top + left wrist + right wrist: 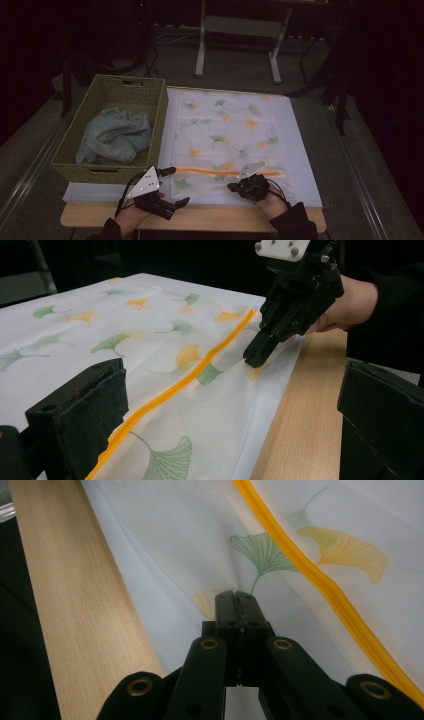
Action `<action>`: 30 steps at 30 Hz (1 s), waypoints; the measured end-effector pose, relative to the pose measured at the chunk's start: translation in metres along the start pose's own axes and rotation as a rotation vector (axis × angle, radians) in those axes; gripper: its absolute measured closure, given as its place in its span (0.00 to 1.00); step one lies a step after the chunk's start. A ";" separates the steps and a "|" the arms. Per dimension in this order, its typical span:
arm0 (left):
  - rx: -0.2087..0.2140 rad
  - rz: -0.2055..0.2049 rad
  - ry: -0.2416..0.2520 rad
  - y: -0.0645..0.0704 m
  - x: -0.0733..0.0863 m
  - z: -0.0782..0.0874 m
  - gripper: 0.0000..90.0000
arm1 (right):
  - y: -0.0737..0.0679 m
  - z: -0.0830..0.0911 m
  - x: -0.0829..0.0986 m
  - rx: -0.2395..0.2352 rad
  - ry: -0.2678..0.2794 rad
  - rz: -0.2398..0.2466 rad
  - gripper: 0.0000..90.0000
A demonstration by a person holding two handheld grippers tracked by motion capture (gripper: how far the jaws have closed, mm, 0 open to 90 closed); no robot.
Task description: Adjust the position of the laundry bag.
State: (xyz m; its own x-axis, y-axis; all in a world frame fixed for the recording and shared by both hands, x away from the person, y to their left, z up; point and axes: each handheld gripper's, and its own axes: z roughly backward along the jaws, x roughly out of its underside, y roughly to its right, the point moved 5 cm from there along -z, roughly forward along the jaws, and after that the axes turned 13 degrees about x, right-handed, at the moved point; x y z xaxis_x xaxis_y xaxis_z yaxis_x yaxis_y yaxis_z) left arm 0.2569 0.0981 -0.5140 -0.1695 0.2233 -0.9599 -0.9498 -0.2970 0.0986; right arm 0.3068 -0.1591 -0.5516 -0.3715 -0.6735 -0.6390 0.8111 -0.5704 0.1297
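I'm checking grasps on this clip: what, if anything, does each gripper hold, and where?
The right gripper pinches the white leaf-printed mesh bag at its near edge, below the orange zipper. The left gripper is open, holding nothing.

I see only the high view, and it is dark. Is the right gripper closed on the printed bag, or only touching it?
Observer: Closed. Its own view shows the right gripper with fingers together, pinching the ginkgo-print mesh bag beside the yellow zipper.
Operator: And the left gripper?
Observer: The left gripper is open; the zipper's near end lies beside one finger.
Operator: Is the fabric flat at the pinch?
Observer: No, small creases spread from the fingertips.
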 end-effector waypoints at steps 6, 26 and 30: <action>0.001 -0.001 -0.004 0.000 0.000 0.000 0.01 | -0.002 0.001 0.003 -0.019 -0.005 -0.012 1.00; 0.001 -0.001 -0.007 0.000 0.001 -0.001 0.01 | -0.007 0.008 0.001 -0.049 0.035 -0.020 0.86; 0.002 -0.001 -0.008 0.000 0.001 -0.001 0.01 | -0.007 0.015 -0.002 -0.045 0.065 -0.022 0.77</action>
State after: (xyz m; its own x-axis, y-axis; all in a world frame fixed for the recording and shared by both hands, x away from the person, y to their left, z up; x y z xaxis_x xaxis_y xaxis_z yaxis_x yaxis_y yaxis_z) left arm 0.2569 0.0975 -0.5150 -0.1704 0.2308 -0.9580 -0.9505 -0.2949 0.0980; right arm 0.2955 -0.1612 -0.5400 -0.3607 -0.6285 -0.6891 0.8230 -0.5621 0.0818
